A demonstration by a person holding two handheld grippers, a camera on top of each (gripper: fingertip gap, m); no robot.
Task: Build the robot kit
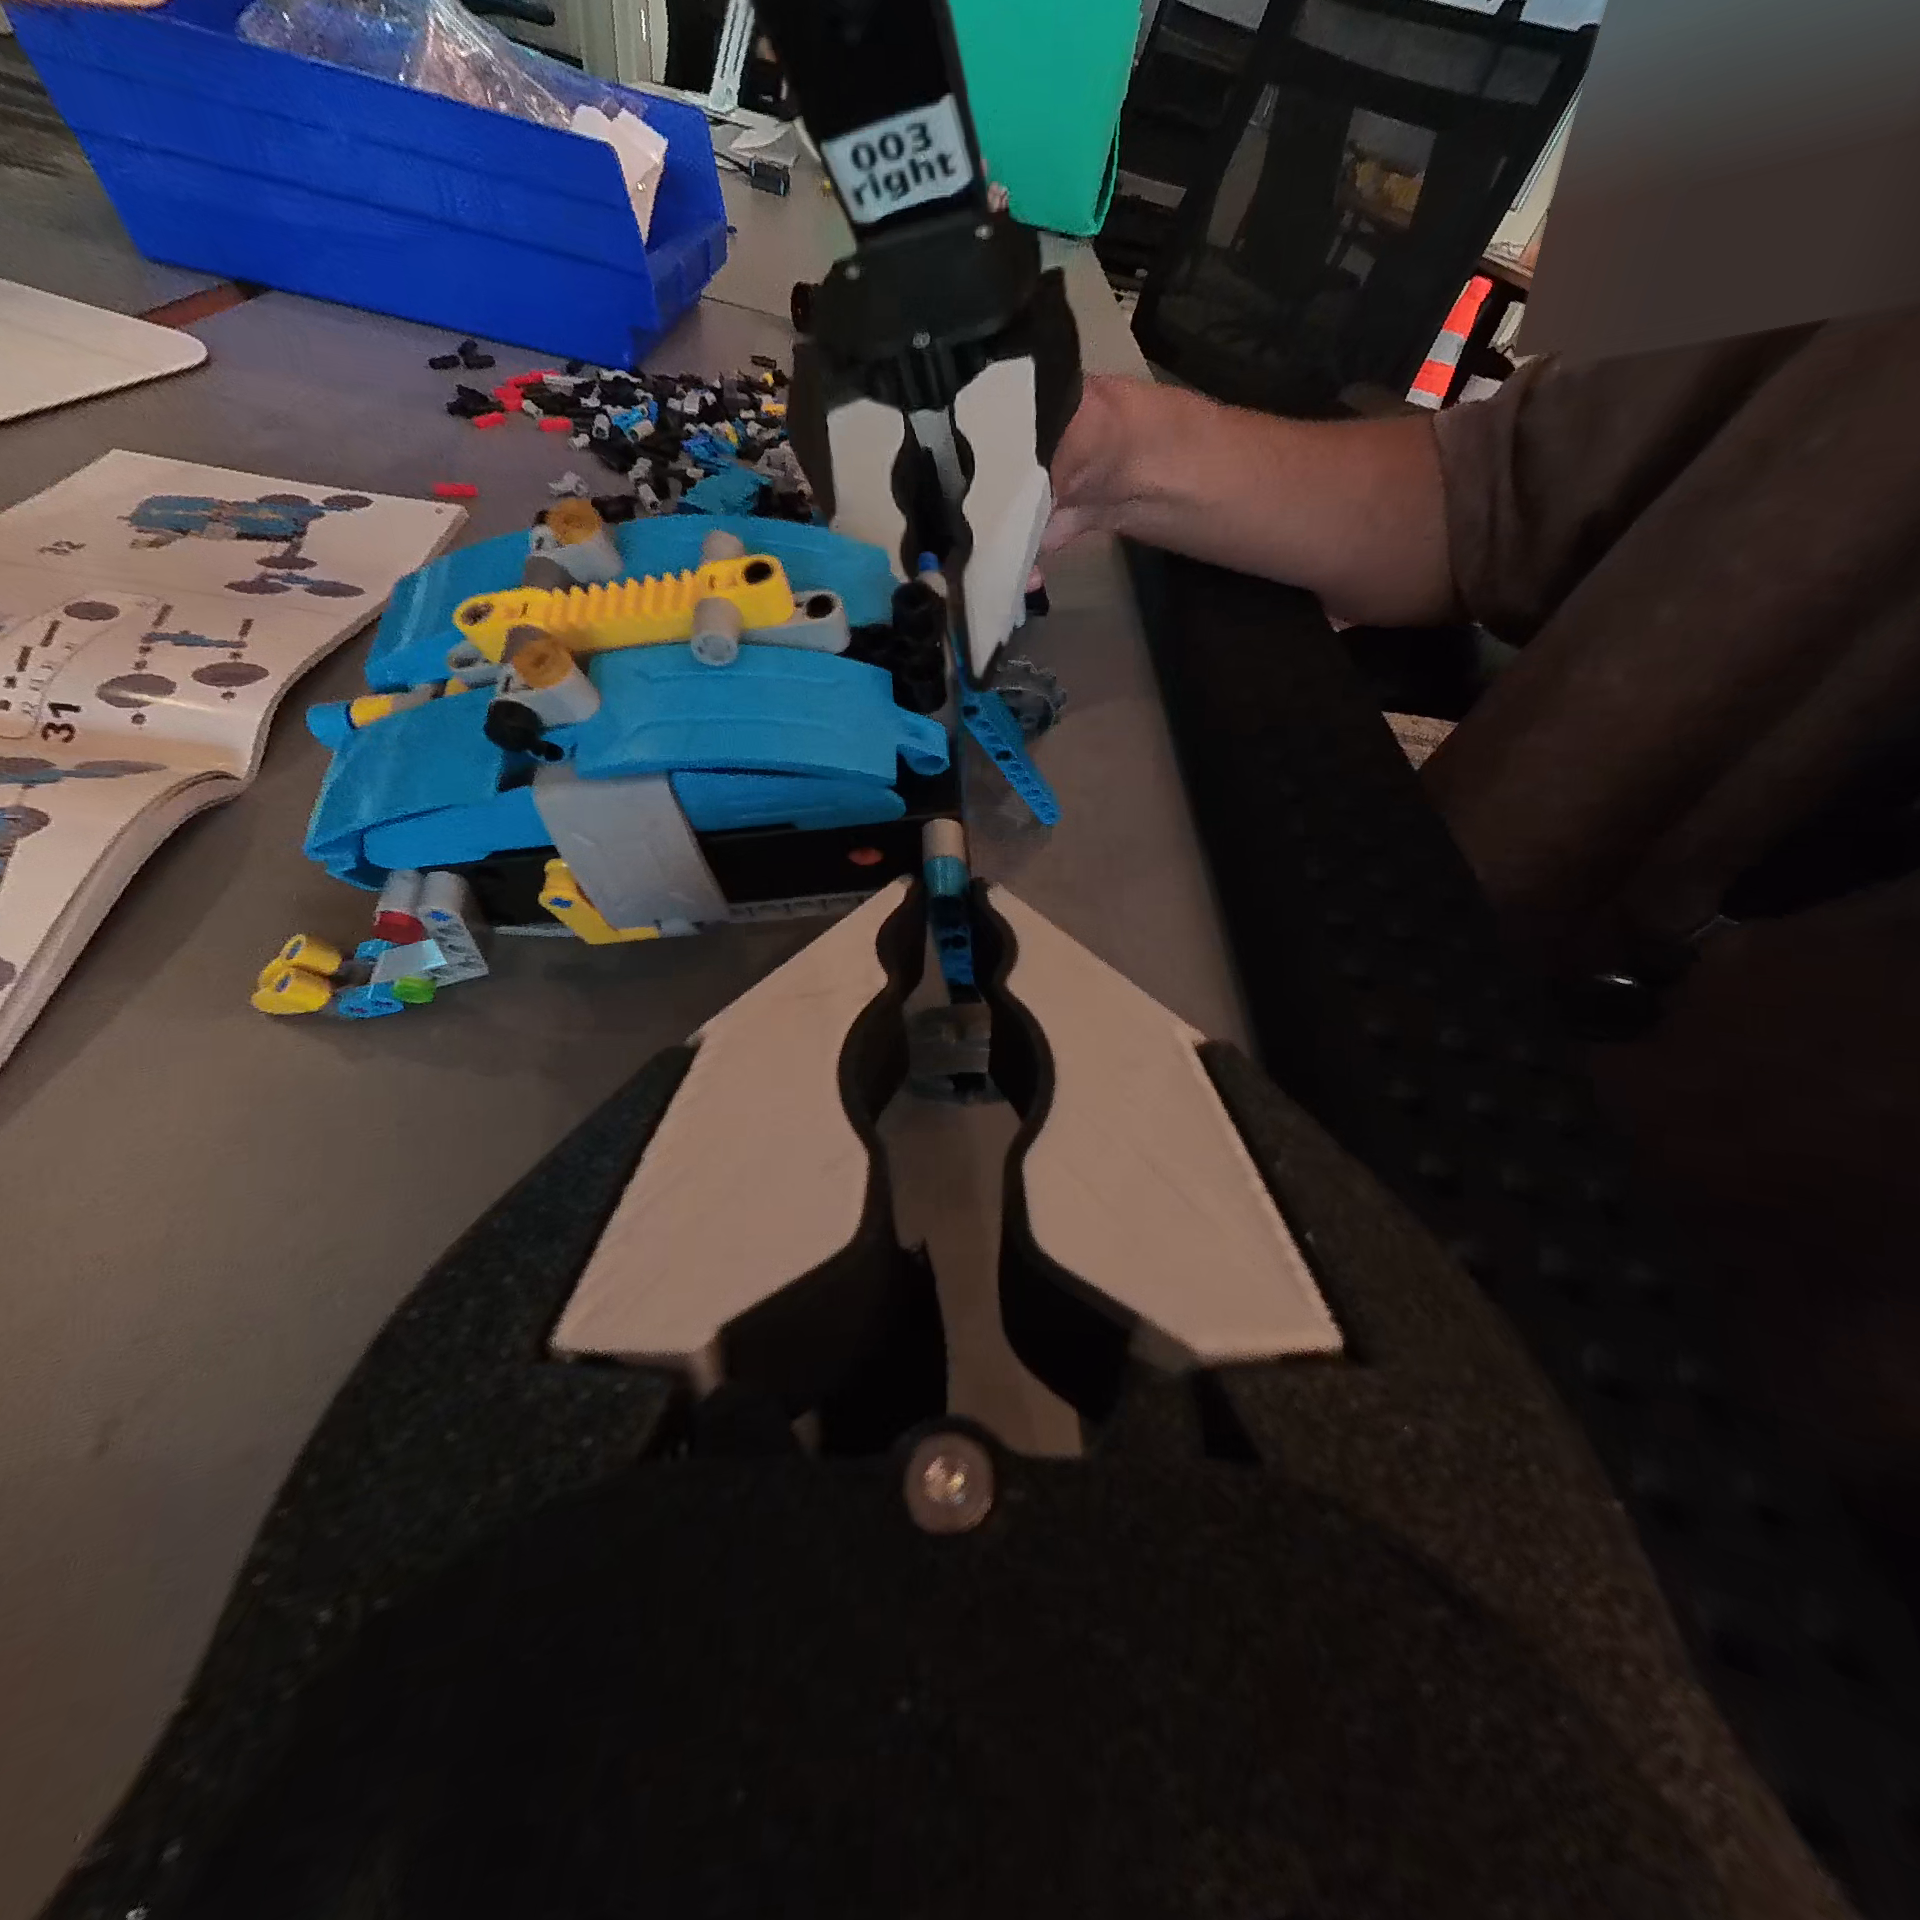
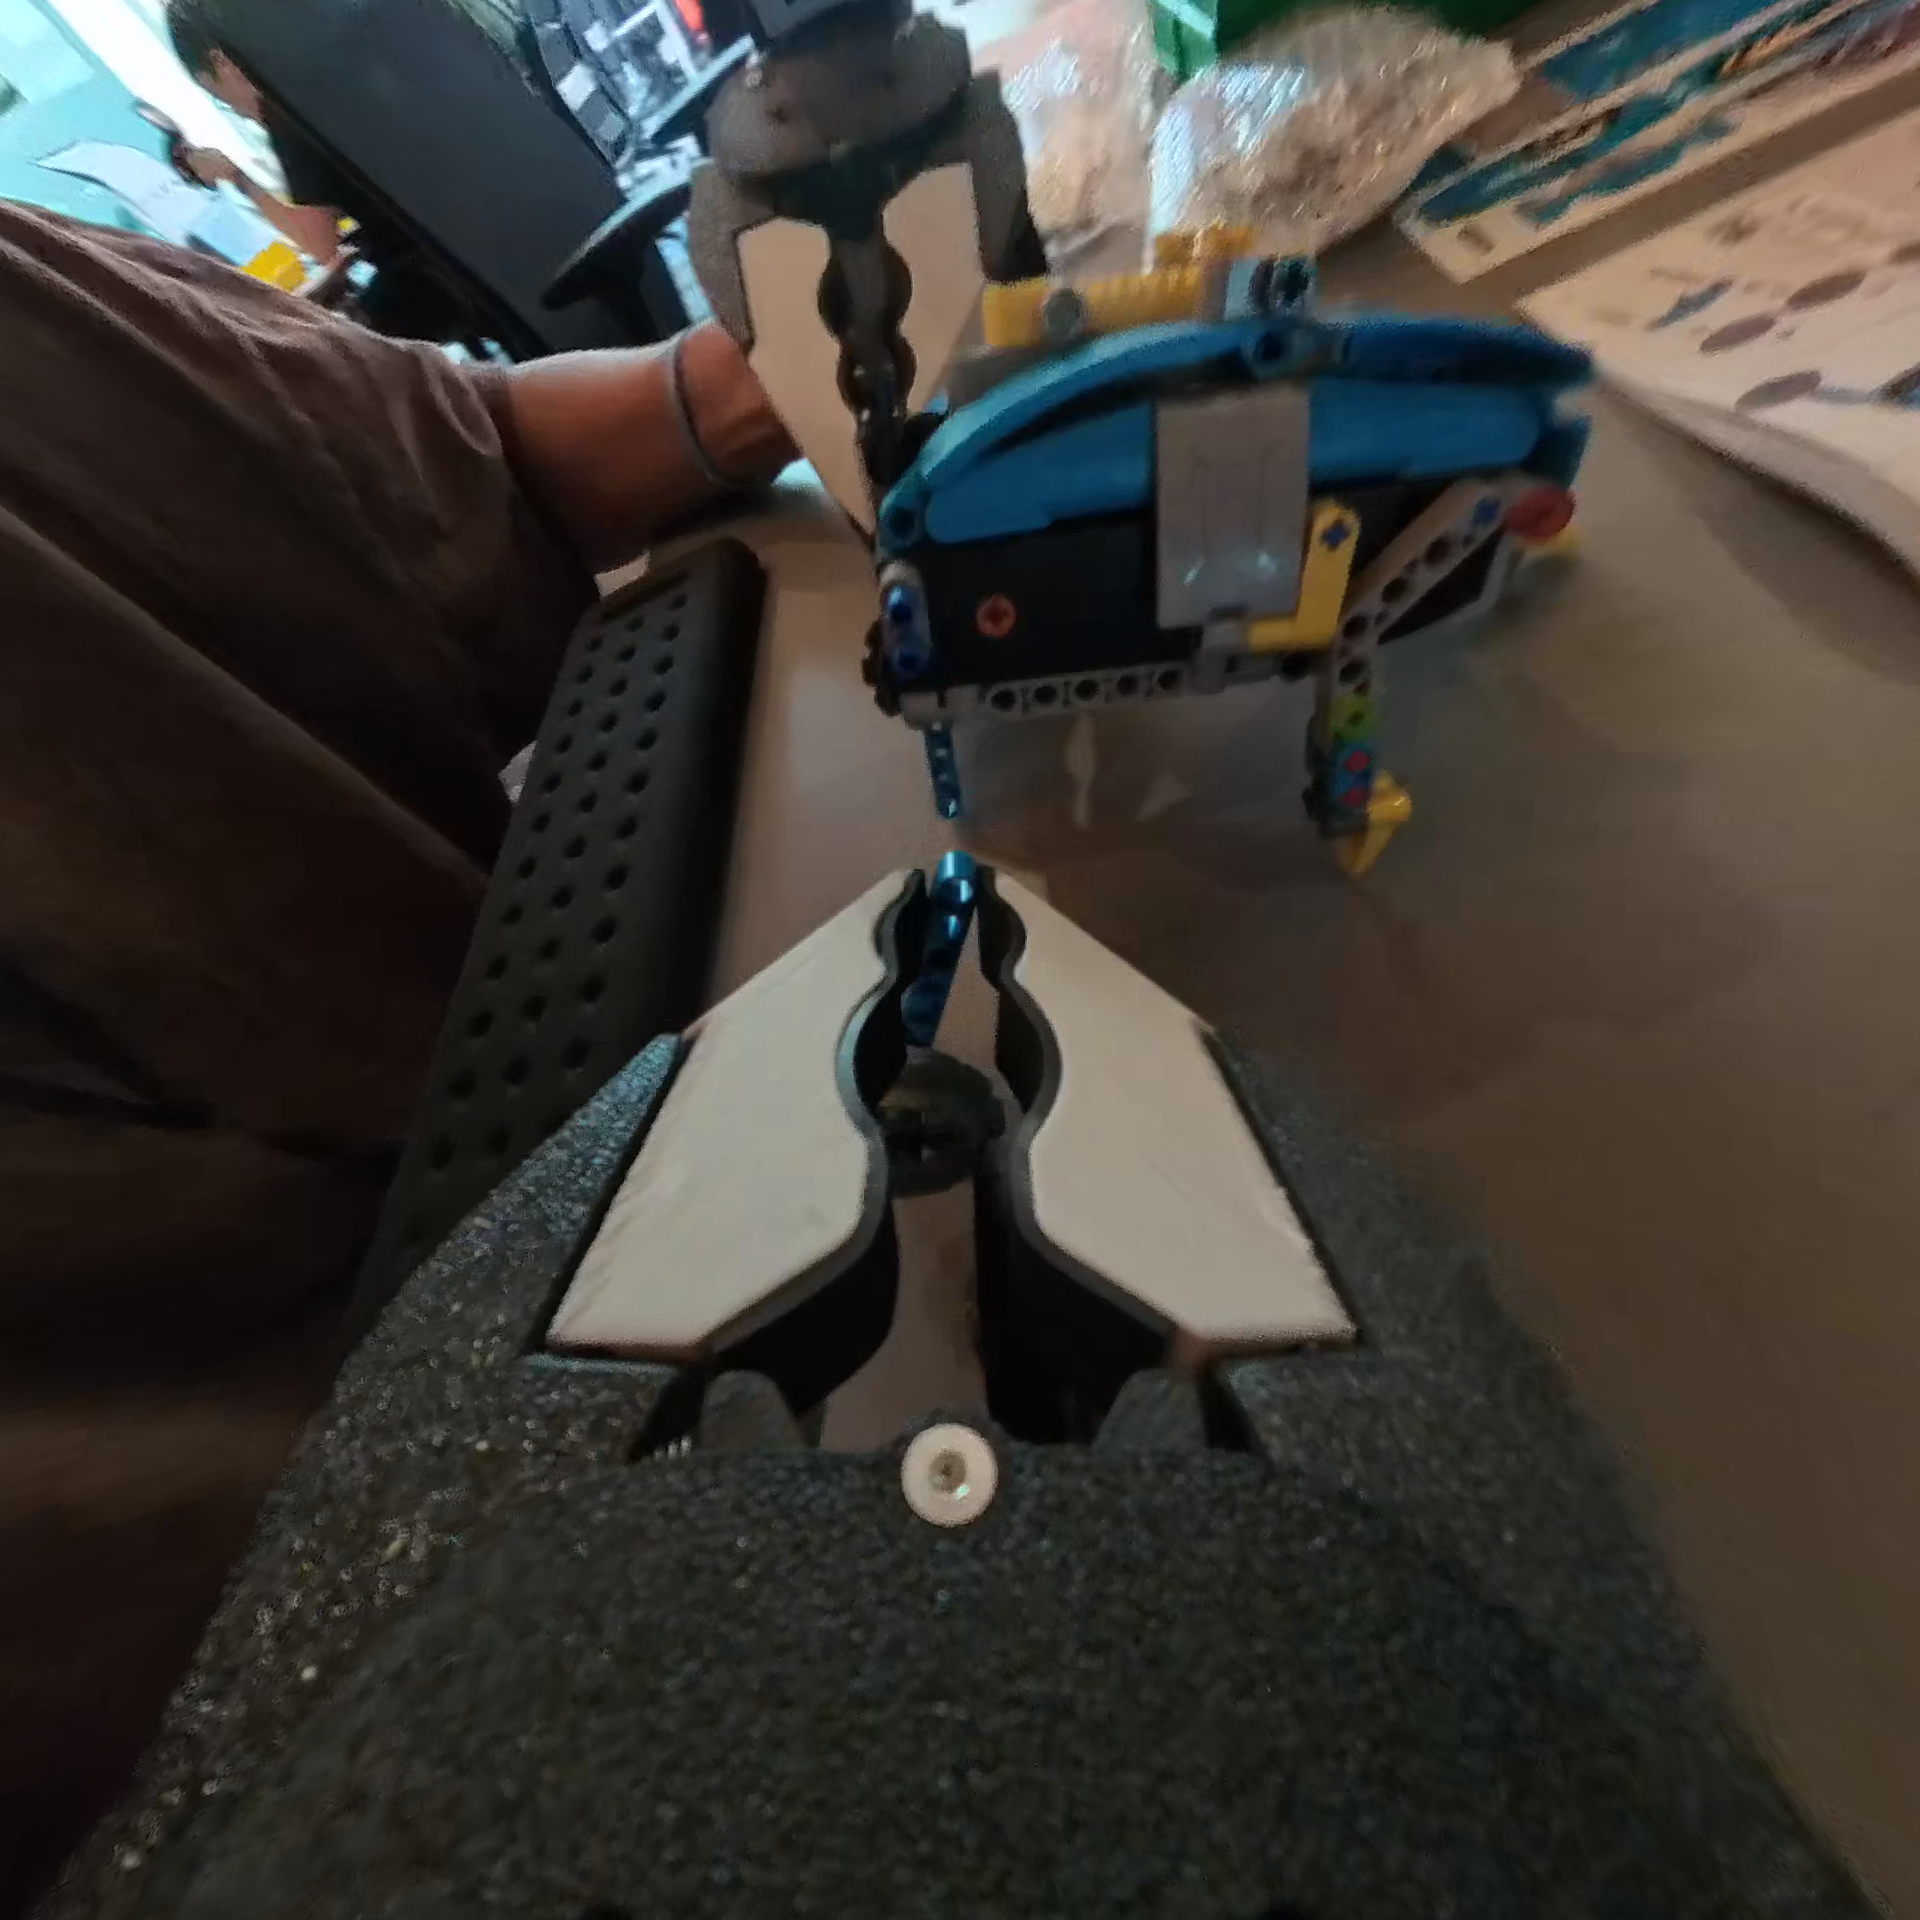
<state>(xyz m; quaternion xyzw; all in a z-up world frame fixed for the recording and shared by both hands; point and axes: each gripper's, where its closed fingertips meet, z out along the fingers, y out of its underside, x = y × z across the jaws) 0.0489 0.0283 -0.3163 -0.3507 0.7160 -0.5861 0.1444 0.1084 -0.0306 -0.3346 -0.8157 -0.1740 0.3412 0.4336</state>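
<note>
A blue, yellow and black brick-built model [image 1: 644, 707] stands on the grey table [image 1: 260, 1195]. My left gripper [image 1: 945, 894] is shut on a blue beam with a grey pin [image 1: 948, 935] at the model's near black corner. In the right wrist view, the left gripper [image 2: 873, 499] pinches the model [image 2: 1195, 499] at its left end. My right gripper [image 2: 951, 883] is shut on a loose blue beam [image 2: 940, 956] with a dark gear behind it. The beam's tip sits just below a short blue beam [image 2: 943, 769] hanging from the model. The right gripper [image 1: 977, 644] also shows in the left wrist view.
A blue bin [image 1: 395, 187] with plastic bags stands at the back left. A pile of small parts [image 1: 623, 416] lies behind the model. An open instruction booklet [image 1: 156, 644] and a small yellow-grey sub-assembly [image 1: 364, 966] lie left. A person's arm [image 1: 1247, 499] and a black perforated armrest [image 2: 592, 831] border the table edge. There is about 10 centimetres between the tips of the two grippers.
</note>
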